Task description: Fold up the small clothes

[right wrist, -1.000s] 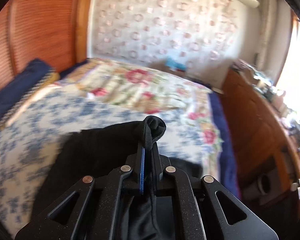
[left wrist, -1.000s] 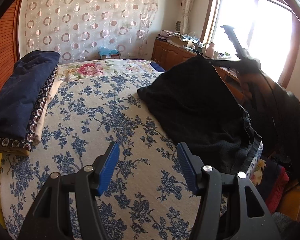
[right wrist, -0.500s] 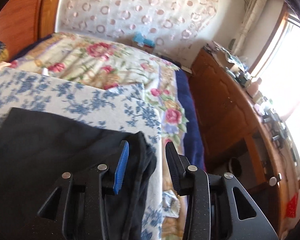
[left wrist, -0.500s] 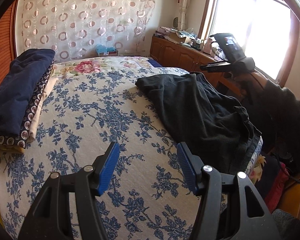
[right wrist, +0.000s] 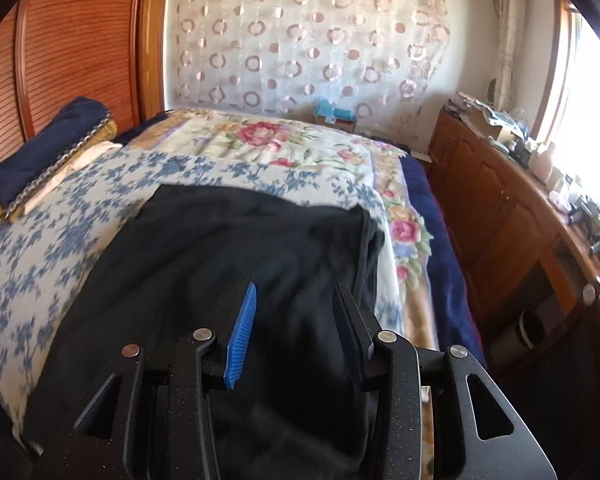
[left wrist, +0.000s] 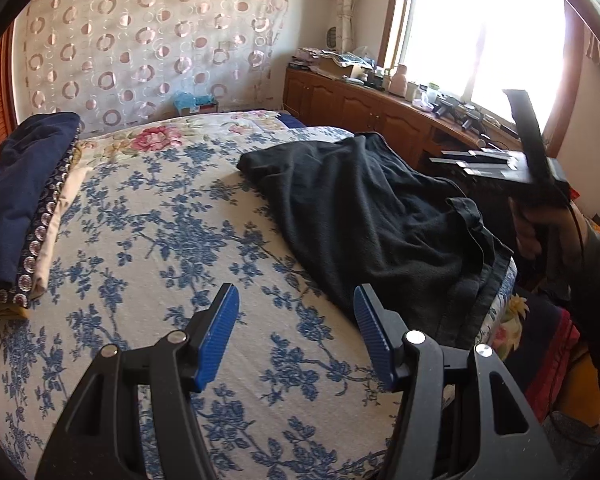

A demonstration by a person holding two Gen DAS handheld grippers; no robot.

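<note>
A black garment [left wrist: 384, 220] lies rumpled on the right side of the bed, its near end hanging over the bed's edge. It also fills the lower middle of the right wrist view [right wrist: 236, 248]. My left gripper [left wrist: 296, 328] is open and empty, above the blue-flowered bedspread [left wrist: 160, 240] just left of the garment. My right gripper [right wrist: 296, 320] is open and empty, hovering over the garment. In the left wrist view the right gripper's body [left wrist: 536, 168] shows, held in a hand at the bed's right edge; its fingers are hidden there.
A folded navy quilt [left wrist: 16, 196] lies along the bed's left side by the wooden headboard [right wrist: 60, 52]. A wooden cabinet [left wrist: 380, 116] with clutter runs under the window at right. A patterned curtain [right wrist: 300, 40] covers the far wall. Red cloth [left wrist: 548, 356] lies beside the bed.
My right gripper opened and let go of the black garment, which dropped flat onto the bed. It then pulled back and turned over the garment. My left gripper stayed open and nearly still.
</note>
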